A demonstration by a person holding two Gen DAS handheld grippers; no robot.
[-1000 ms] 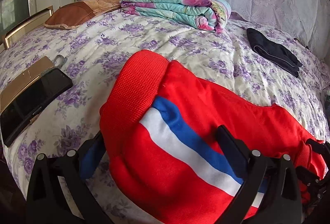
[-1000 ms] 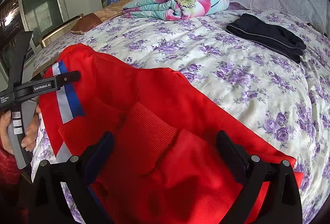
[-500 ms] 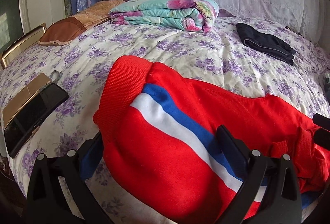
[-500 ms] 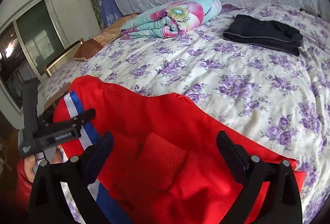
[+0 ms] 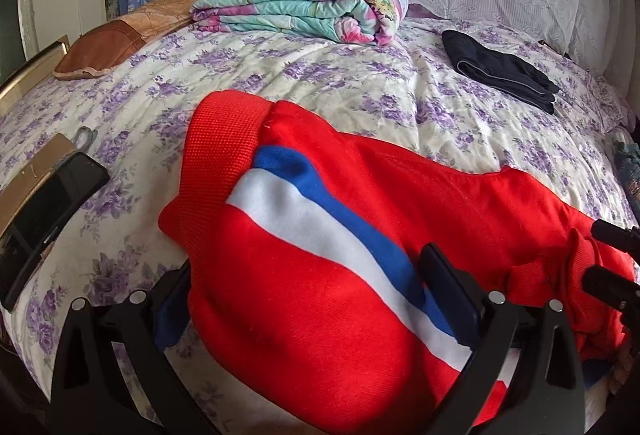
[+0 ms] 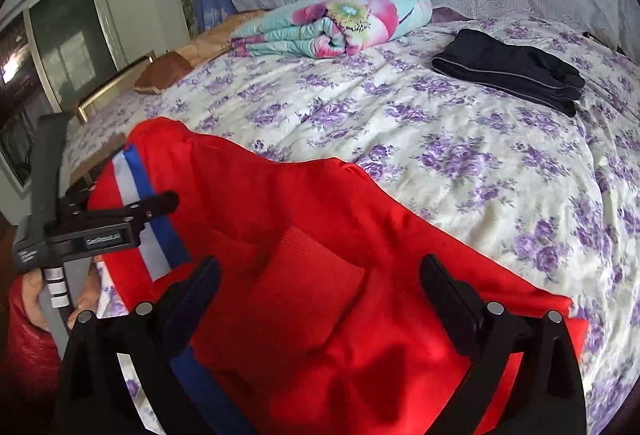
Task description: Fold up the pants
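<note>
The red pants [image 5: 360, 235] lie across the near edge of the bed [image 5: 360, 95], running from its near left part toward the near right. The ribbed waistband is toward the left, and a white and blue stripe runs down the side. In the right wrist view a ribbed cuff is already turned back onto the red cloth, so the fold looks partly made.

The left claw [image 5: 308, 295] is spread wide, its fingers standing on either side of the striped hip with cloth bulging between them and nothing pinched. The right claw [image 6: 320, 295] is likewise spread, straddling the ribbed cuff without closing on it.

The cloth looks like thick fleece: soft, limp and fairly light, with no stiffness to hold a shape. It will sag and bunch wherever it is lifted, and a single thin layer could slip free. The ribbed waistband and cuffs look denser and grippier, so they are probably the best places to take hold, pinching through both layers at an edge. The flowered cover may drag at the fleece.

A folded quilt [image 5: 304, 9] and a dark folded garment [image 5: 500, 69] sit well apart near the far edge.
</note>
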